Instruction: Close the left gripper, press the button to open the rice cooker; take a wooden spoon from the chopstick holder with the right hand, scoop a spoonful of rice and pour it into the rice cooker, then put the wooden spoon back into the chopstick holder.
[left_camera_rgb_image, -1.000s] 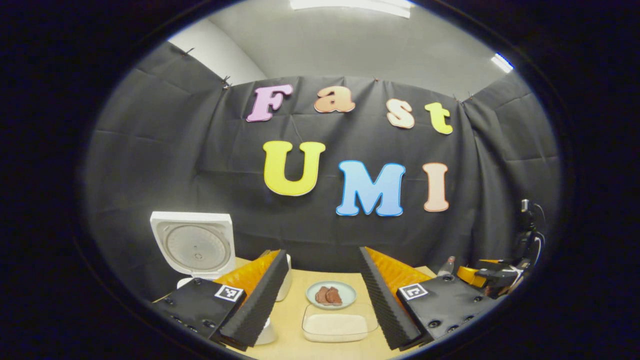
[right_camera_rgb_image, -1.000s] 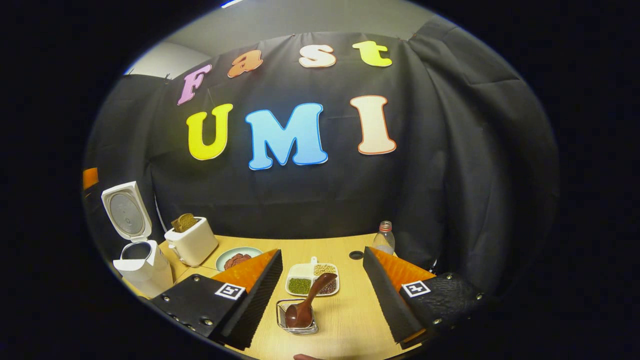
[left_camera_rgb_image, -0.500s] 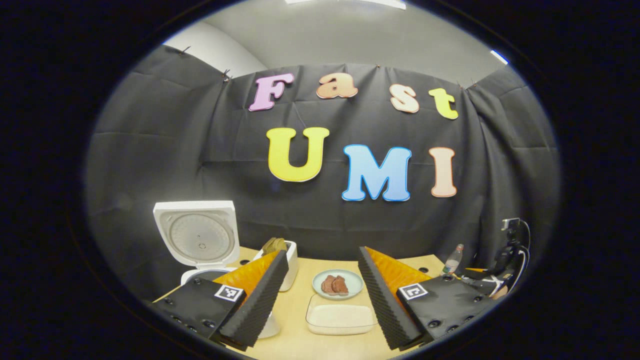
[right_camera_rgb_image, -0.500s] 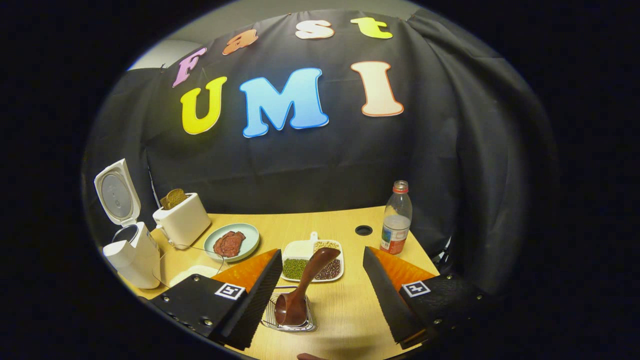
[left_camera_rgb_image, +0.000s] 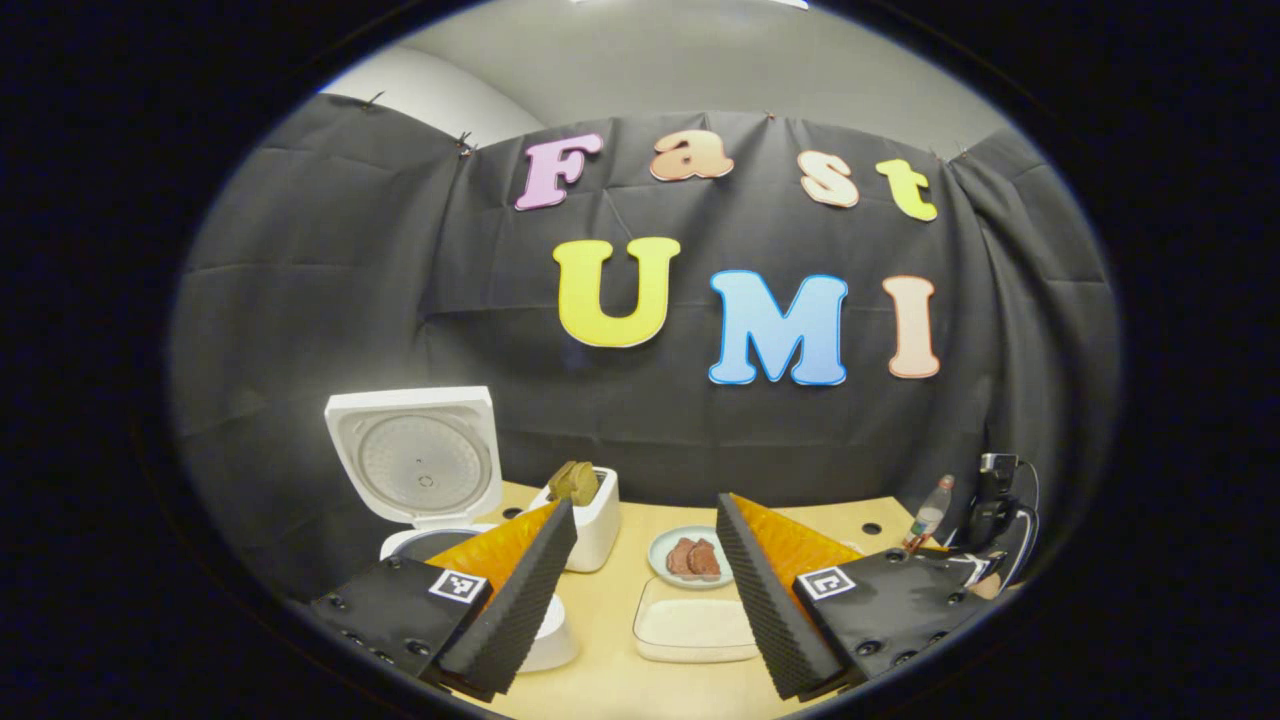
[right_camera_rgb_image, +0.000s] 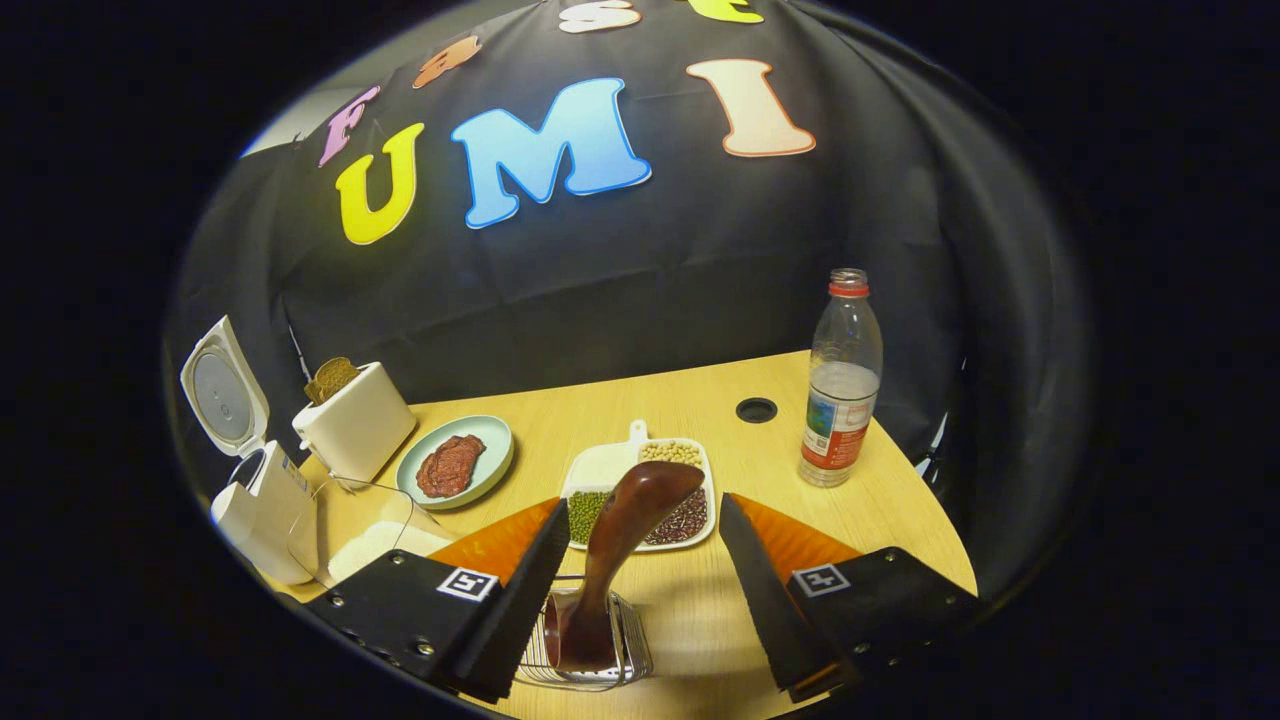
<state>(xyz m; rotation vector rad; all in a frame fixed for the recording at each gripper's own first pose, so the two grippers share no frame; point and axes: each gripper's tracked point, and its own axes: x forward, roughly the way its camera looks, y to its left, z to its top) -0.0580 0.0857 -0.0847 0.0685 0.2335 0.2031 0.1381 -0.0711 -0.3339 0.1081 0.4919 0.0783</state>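
The white rice cooker (left_camera_rgb_image: 432, 548) stands at the left with its lid (left_camera_rgb_image: 416, 458) up; in the right gripper view the cooker (right_camera_rgb_image: 262, 507) is at the far left. A clear container of white rice (left_camera_rgb_image: 695, 630) lies ahead of my left gripper (left_camera_rgb_image: 643, 503), which is open and holds nothing. A dark wooden spoon (right_camera_rgb_image: 622, 545) stands bowl-down in a wire chopstick holder (right_camera_rgb_image: 628, 655). My right gripper (right_camera_rgb_image: 642, 502) is open, and the spoon's handle top rises between its fingers without touching either.
On the wooden table (right_camera_rgb_image: 880, 500) stand a white toaster (right_camera_rgb_image: 355, 432) with bread, a plate of meat (right_camera_rgb_image: 455, 465), a divided dish of beans (right_camera_rgb_image: 612, 468) and a water bottle (right_camera_rgb_image: 840, 380). A round hole (right_camera_rgb_image: 756, 409) sits near the back edge.
My right gripper has come down and forward over the holder, so the spoon's handle now stands between its fingers. My left gripper has tilted slightly, and the cooker now sits farther right in its view.
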